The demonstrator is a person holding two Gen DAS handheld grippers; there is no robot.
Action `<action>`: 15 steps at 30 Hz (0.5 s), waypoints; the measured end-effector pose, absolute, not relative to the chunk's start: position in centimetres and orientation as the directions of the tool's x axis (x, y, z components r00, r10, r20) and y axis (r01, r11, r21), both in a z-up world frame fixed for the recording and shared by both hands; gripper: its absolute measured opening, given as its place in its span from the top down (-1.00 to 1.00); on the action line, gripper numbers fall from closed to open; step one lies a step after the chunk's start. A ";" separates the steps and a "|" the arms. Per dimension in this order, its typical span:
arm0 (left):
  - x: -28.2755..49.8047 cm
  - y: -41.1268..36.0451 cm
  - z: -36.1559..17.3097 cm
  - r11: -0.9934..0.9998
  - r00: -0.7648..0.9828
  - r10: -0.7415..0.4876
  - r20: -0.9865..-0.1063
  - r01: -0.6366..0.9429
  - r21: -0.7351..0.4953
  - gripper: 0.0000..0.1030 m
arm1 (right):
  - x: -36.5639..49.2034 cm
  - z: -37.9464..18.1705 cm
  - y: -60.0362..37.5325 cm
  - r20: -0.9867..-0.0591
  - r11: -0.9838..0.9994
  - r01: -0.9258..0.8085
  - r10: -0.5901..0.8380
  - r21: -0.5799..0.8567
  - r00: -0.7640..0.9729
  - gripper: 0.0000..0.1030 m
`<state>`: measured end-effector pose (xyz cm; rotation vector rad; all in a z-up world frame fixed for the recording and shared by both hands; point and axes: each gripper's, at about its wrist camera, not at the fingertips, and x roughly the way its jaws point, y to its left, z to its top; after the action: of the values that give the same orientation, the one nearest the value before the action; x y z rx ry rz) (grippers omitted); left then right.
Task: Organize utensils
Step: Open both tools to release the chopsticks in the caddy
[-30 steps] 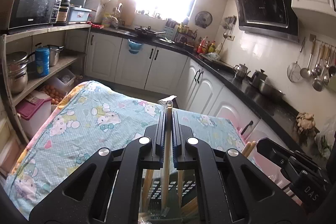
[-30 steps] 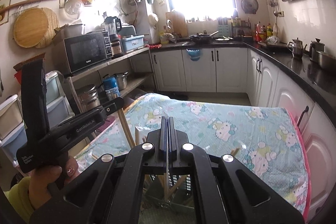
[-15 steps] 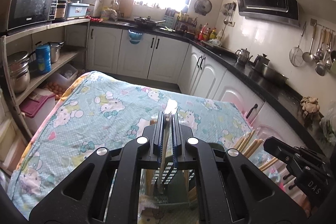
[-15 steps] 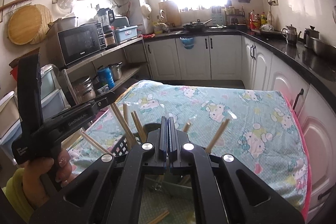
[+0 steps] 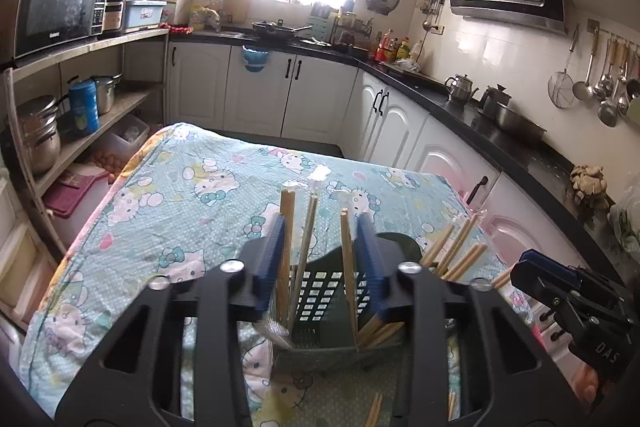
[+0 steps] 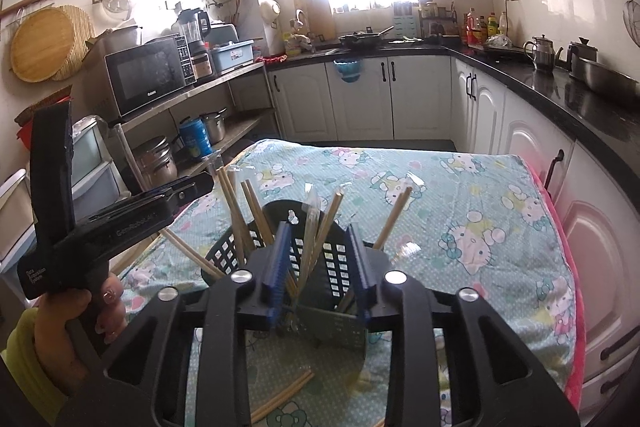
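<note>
Both grippers tilt downward over the dark perforated plastic utensil basket point(image 6: 320, 259) on the cartoon-print tablecloth point(image 6: 480, 211). The left gripper point(image 5: 320, 259) and right gripper point(image 6: 318, 267) are opening, pads apart around upright wooden chopsticks point(image 5: 306, 239) standing in the basket.

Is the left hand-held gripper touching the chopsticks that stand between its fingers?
Cannot tell. In the left wrist view the opening left hand-held gripper has chopsticks close beside its pads, with no plain gap or contact.

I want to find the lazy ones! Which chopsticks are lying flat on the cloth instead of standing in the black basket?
The pair of chopsticks on the cartoon-cat cloth, just in front of the black basket. All the others stand leaning inside it.
</note>
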<state>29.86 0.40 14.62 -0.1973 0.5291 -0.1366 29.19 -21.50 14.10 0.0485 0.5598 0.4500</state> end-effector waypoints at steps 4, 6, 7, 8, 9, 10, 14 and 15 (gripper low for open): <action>29.0 0.4 14.7 0.972 0.855 -0.183 -0.485 0.082 -0.221 0.29 | 28.4 13.9 -22.1 -0.505 0.904 -0.393 0.421 0.167 0.754 0.26; 28.4 0.3 14.7 0.972 0.856 -0.184 -0.483 0.085 -0.220 0.17 | 28.0 13.7 -22.5 -0.508 0.906 -0.390 0.417 0.166 0.754 0.19; 28.1 0.2 14.7 0.972 0.856 -0.186 -0.482 0.087 -0.219 0.09 | 27.8 13.6 -22.7 -0.510 0.908 -0.386 0.414 0.166 0.754 0.14; 27.8 0.2 14.7 0.972 0.857 -0.187 -0.480 0.090 -0.219 0.06 | 27.6 13.5 -22.9 -0.512 0.908 -0.383 0.412 0.167 0.754 0.11; 27.6 0.1 14.7 0.971 0.857 -0.188 -0.479 0.090 -0.220 0.04 | 27.4 13.4 -23.0 -0.513 0.909 -0.382 0.412 0.168 0.753 0.10; 27.3 0.1 14.6 0.971 0.857 -0.190 -0.480 0.091 -0.222 -0.03 | 27.2 13.3 -23.3 -0.514 0.910 -0.379 0.409 0.168 0.754 0.08; 26.3 0.0 14.5 0.970 0.856 -0.199 -0.478 0.100 -0.223 -0.26 | 26.4 13.0 -23.8 -0.518 0.914 -0.368 0.400 0.168 0.756 -0.03; 26.0 0.0 14.4 0.969 0.856 -0.200 -0.477 0.101 -0.224 -0.29 | 26.2 12.9 -24.1 -0.519 0.916 -0.365 0.397 0.168 0.757 -0.05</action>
<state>26.00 -0.04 14.44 -0.1945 0.5201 -0.1591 26.19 -24.06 12.87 0.0580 0.5788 0.4157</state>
